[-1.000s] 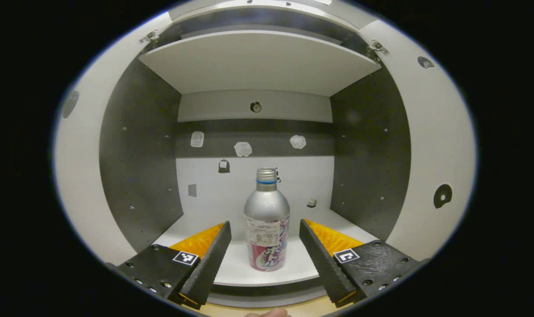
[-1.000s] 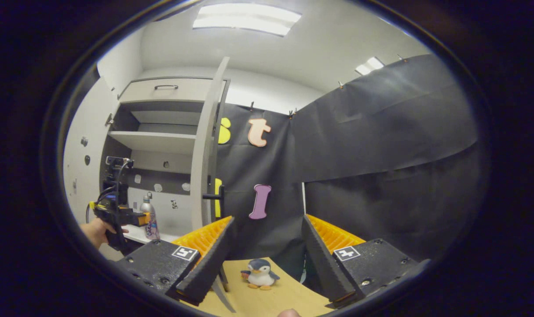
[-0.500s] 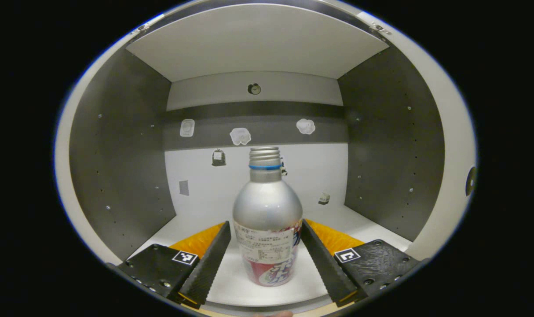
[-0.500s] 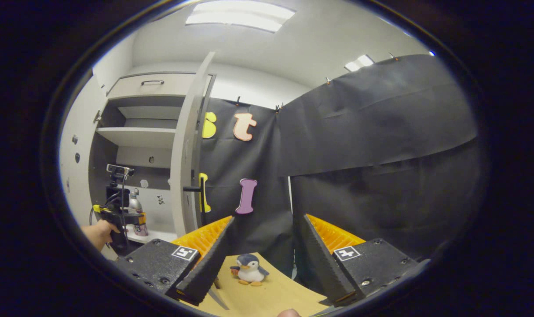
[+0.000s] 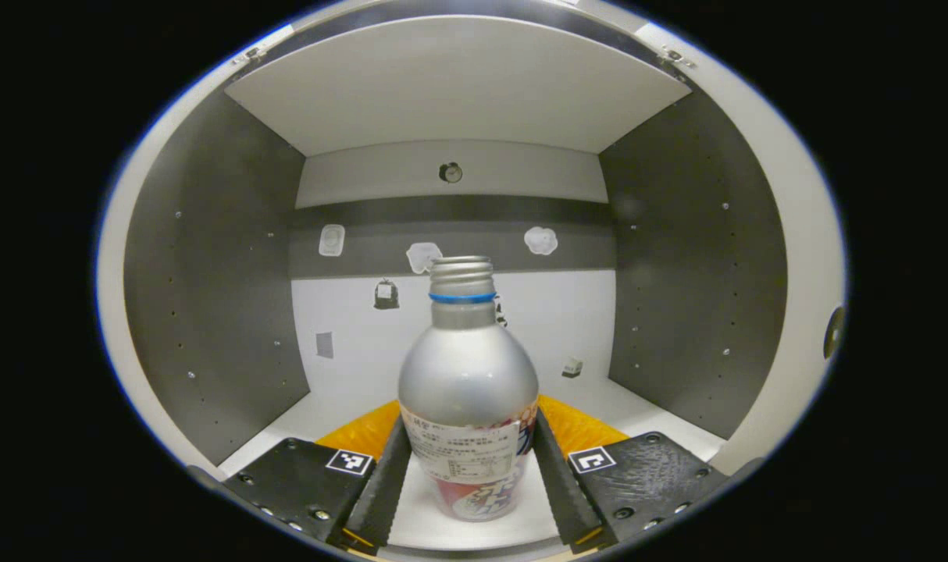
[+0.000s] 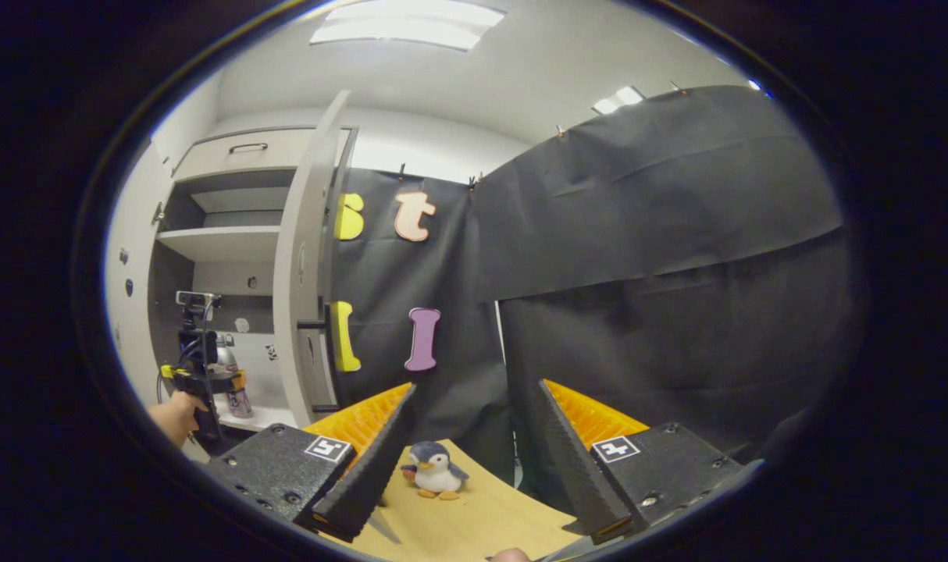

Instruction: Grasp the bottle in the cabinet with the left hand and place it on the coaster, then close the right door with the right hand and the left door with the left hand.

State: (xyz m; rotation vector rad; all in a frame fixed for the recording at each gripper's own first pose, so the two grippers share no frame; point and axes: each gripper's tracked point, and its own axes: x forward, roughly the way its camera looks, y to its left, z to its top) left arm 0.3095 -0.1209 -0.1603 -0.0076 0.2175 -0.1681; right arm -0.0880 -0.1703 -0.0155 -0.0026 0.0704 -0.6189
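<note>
The left gripper (image 5: 468, 476) is pinching the bottle (image 5: 468, 406) from both sides — it is standing upright on the cabinet (image 5: 208, 297) floor, near its front edge. The right gripper (image 6: 465, 445) is hanging spread above a wooden table (image 6: 474, 523), a penguin toy (image 6: 433, 470) sitting beyond its fingers — right of the cabinet.

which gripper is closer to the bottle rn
Left. The left hand-held gripper has a finger against each side of the bottle; the right hand-held gripper is outside the cabinet.

Silver bottle (image 5: 468, 382) (blue neck ring, pink-and-white label), grey-walled cabinet (image 5: 208, 281), black-and-white penguin (image 6: 434, 468)
</note>
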